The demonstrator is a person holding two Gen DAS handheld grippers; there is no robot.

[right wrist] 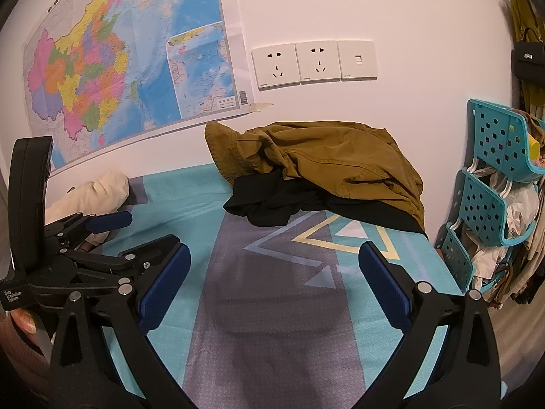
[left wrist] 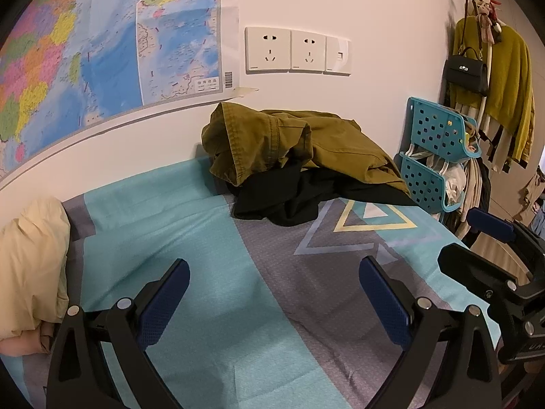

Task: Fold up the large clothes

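Note:
An olive-brown garment (left wrist: 299, 143) lies crumpled in a heap against the wall at the far side of the bed, on top of a black garment (left wrist: 306, 197). Both also show in the right wrist view, the olive one (right wrist: 340, 160) over the black one (right wrist: 282, 201). My left gripper (left wrist: 272, 293) is open and empty, above the bedsheet (left wrist: 218, 259) well short of the heap. My right gripper (right wrist: 272, 279) is open and empty, also short of the heap. Each gripper shows in the other's view: the right (left wrist: 504, 259), the left (right wrist: 136, 235).
A cream pillow (left wrist: 30, 266) lies at the bed's left side. A teal plastic rack (right wrist: 490, 191) stands past the bed's right edge, with hanging clothes and a black bag (left wrist: 466, 73) beyond. A map (right wrist: 119, 68) and wall sockets (right wrist: 313, 63) are on the wall.

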